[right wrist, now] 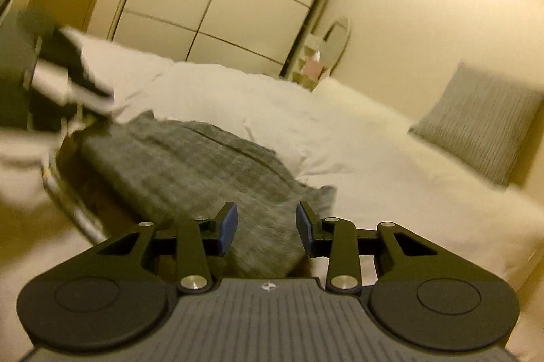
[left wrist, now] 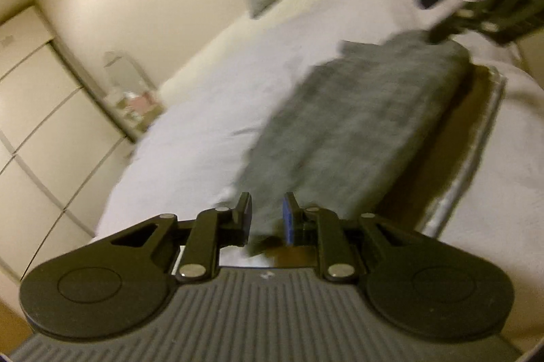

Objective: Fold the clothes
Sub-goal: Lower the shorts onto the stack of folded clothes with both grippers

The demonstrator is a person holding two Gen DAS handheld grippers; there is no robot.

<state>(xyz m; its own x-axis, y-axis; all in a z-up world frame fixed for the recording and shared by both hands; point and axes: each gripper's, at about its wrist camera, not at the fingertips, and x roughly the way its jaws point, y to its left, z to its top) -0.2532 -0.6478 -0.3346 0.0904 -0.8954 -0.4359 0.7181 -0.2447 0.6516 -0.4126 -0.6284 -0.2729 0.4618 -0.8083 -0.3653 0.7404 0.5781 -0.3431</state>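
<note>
Left wrist: grey garment (left wrist: 357,124) on white bed (left wrist: 204,110); both hand-held grippers (left wrist: 267,216) spread, empty.

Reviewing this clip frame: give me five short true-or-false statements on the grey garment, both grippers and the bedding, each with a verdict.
1. The grey garment lies on the white bedding. True.
2. The left gripper is clamped shut on the garment. False: its jaws stand apart with the cloth showing between them, nothing pinched.
3. The right gripper is open. True.
4. The grey pillow lies on top of the grey garment. False: it leans against the wall, well apart from it.
5. The garment is bright red. False: it is grey.
</note>
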